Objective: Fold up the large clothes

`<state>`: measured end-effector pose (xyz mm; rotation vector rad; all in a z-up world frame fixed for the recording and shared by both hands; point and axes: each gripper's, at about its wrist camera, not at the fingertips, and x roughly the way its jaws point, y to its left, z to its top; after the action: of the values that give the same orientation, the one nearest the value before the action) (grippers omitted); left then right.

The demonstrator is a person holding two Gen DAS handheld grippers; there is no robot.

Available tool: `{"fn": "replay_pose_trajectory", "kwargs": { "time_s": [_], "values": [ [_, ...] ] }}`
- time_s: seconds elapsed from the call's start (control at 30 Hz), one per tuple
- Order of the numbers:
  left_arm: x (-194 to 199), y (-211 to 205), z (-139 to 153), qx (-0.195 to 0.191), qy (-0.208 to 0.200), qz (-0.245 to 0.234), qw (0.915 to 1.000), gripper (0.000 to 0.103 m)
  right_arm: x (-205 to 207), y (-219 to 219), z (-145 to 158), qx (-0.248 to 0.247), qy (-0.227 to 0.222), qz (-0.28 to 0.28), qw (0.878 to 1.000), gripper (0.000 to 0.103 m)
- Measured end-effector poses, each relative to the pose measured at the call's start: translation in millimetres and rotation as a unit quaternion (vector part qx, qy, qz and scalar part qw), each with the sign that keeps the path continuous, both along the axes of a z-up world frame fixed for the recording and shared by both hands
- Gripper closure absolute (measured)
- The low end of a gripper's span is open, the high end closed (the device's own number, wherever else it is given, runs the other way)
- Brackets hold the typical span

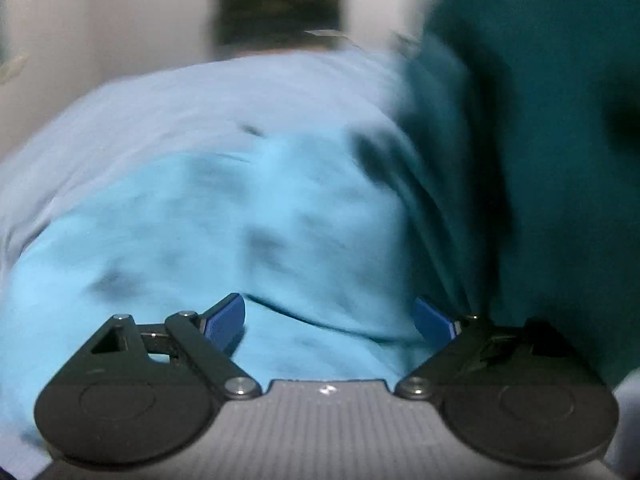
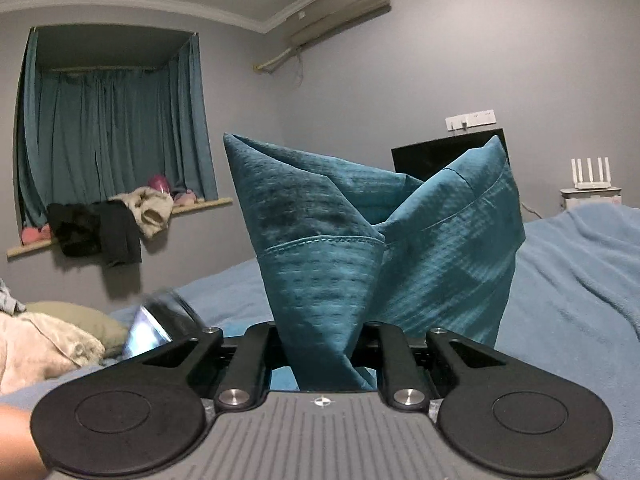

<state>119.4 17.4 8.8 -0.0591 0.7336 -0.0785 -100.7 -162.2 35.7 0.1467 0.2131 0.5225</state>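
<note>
In the right wrist view a teal garment [image 2: 360, 240] stands up in a bunch from my right gripper [image 2: 322, 354], which is shut on its hemmed fabric; the cloth hides the pads. The left wrist view is blurred. There the same teal garment [image 1: 520, 140] hangs lifted at the right. My left gripper [image 1: 330, 320] is open above a brighter turquoise stretch of cloth [image 1: 240, 220] lying on the bed, with nothing between its blue pads [image 1: 226, 320]. The blur hides whether that stretch belongs to the teal garment.
A blue bedspread [image 2: 580, 280] covers the bed. A pale blanket [image 2: 40, 344], a green pillow [image 2: 80, 316] and a lit screen [image 2: 146, 334] lie at the left. Clothes [image 2: 116, 220] are piled on the window sill. A dark screen [image 2: 432, 156] and a router [image 2: 592, 176] stand at the wall.
</note>
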Motion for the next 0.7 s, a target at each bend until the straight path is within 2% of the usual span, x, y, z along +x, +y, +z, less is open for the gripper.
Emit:
{"fn": "replay_pose_trajectory", "kwargs": {
  "time_s": [0.07, 0.13, 0.17, 0.23, 0.3, 0.4, 0.53, 0.6, 0.63, 0.67, 0.7],
  "values": [
    [-4.8, 38.4, 25.6, -0.092, -0.017, 0.046, 0.9945, 0.011, 1.2, -7.5, 2.3, -0.012, -0.001, 0.003, 1.000, 0.086],
    [-13.1, 63.2, 54.2, -0.184, -0.042, 0.042, 0.9811, 0.011, 5.2, -2.7, 5.9, -0.034, -0.006, 0.011, 0.999, 0.086],
    [-16.4, 69.5, 68.8, -0.216, -0.054, 0.032, 0.9743, 0.010, 11.6, -1.0, 10.5, -0.046, -0.009, 0.017, 0.999, 0.086],
    [-21.0, 78.6, 93.5, -0.261, -0.076, 0.005, 0.9623, 0.002, 15.9, 9.2, 7.3, -0.077, -0.012, 0.037, 0.996, 0.086],
    [-19.2, 76.4, 110.6, -0.279, -0.080, -0.021, 0.9569, 0.000, 15.0, 20.4, 2.6, -0.106, -0.018, 0.056, 0.993, 0.086],
    [-4.3, 60.9, 115.9, -0.237, -0.040, -0.060, 0.9688, 0.000, 12.1, 30.0, -3.5, -0.133, -0.024, 0.080, 0.988, 0.086],
    [11.7, 37.0, 95.2, -0.131, 0.019, -0.084, 0.9876, 0.000, 4.7, 28.3, -6.1, -0.153, -0.032, 0.094, 0.983, 0.086],
    [17.0, 28.6, 82.8, -0.086, 0.022, -0.094, 0.9917, 0.001, 0.7, 22.5, 0.2, -0.153, -0.034, 0.099, 0.983, 0.086],
    [19.4, 25.0, 77.8, -0.072, 0.012, -0.101, 0.9922, 0.009, 1.9, 20.8, -1.0, -0.154, -0.034, 0.101, 0.982, 0.086],
    [18.4, 23.4, 74.9, -0.066, 0.009, -0.107, 0.9921, 0.037, 4.2, 20.5, -4.1, -0.158, -0.034, 0.103, 0.981, 0.086],
    [19.6, 22.5, 72.9, -0.066, 0.011, -0.112, 0.9915, 0.055, 8.4, 23.9, -10.5, -0.166, -0.035, 0.105, 0.980, 0.086]
  ]
}}
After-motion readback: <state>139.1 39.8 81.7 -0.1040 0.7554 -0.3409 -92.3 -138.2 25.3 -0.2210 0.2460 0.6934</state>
